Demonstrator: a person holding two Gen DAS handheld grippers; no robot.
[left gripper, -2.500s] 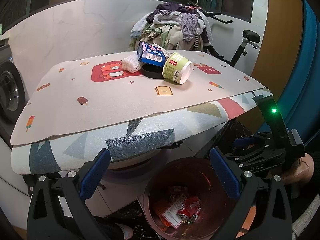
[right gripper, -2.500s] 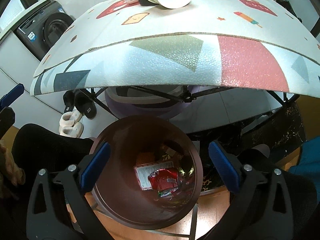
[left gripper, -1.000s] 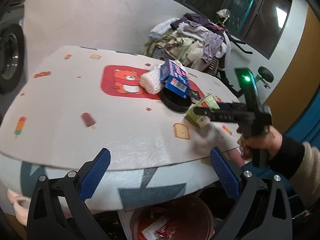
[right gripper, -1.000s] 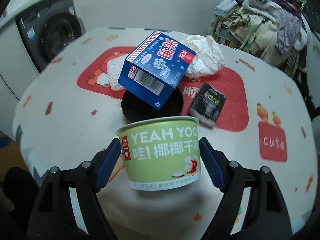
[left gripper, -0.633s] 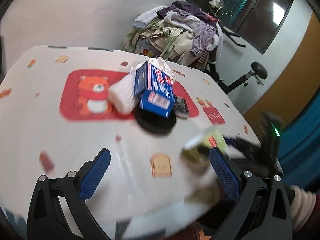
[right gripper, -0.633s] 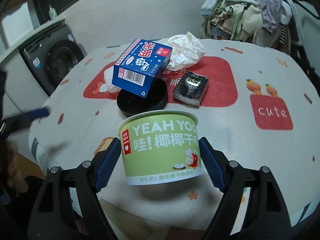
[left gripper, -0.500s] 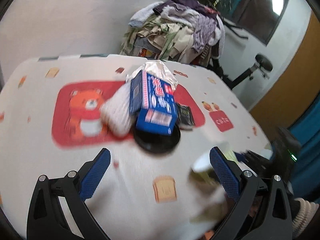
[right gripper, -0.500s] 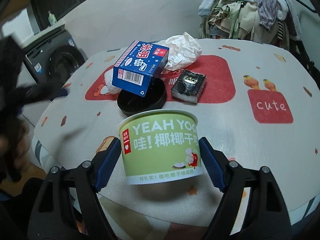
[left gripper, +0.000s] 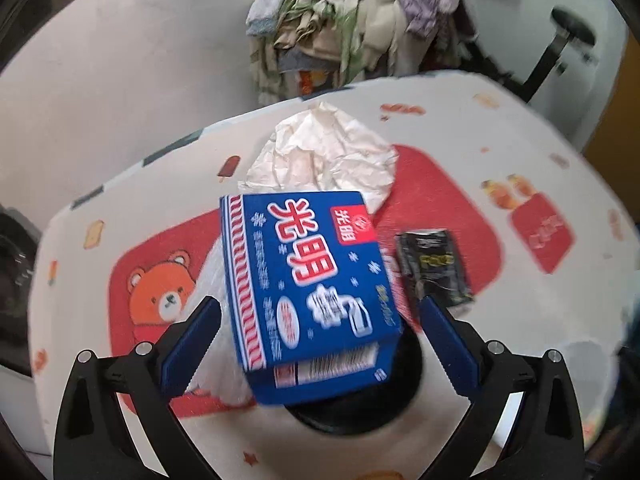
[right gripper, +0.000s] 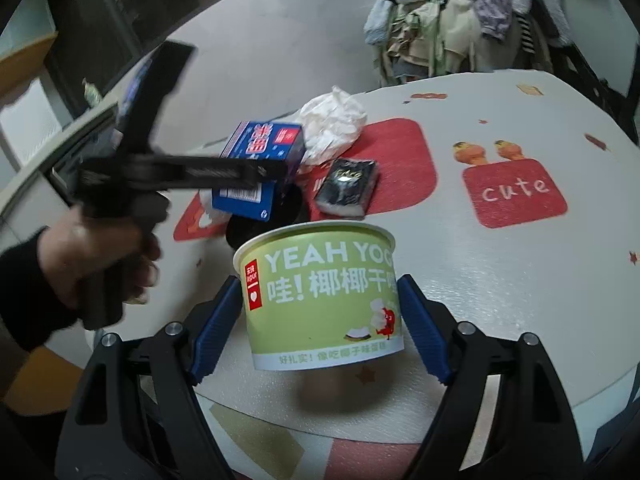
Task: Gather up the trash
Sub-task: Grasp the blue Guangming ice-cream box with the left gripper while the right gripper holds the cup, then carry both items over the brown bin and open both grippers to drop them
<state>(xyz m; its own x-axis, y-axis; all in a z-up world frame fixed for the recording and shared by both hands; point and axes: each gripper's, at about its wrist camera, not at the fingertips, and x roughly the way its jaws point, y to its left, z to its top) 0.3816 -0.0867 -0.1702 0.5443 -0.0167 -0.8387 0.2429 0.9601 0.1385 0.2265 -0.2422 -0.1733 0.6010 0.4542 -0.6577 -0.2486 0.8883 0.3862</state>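
Note:
My right gripper (right gripper: 320, 312) is shut on a green yogurt cup (right gripper: 320, 296) and holds it upright, just above the table near its front edge. My left gripper (left gripper: 316, 344) is open, its blue pads either side of a blue carton (left gripper: 308, 276) that leans on a black round lid (left gripper: 360, 400). The carton (right gripper: 260, 160) also shows in the right wrist view, with the left gripper's body in front of it. Crumpled white paper (left gripper: 324, 156) lies behind the carton. A black packet (left gripper: 432, 268) lies to its right. A white plastic wrap (left gripper: 216, 300) lies to its left.
The table (right gripper: 520, 280) has a pale mat with red cartoon patches. A pile of clothes (left gripper: 352, 20) stands behind it, with an exercise bike (left gripper: 560, 40) at the back right. A washing machine (left gripper: 12, 272) is at the left.
My left gripper has moved forward over the table and now straddles the blue carton. My right gripper keeps hold of the green cup, lifted slightly off the table.

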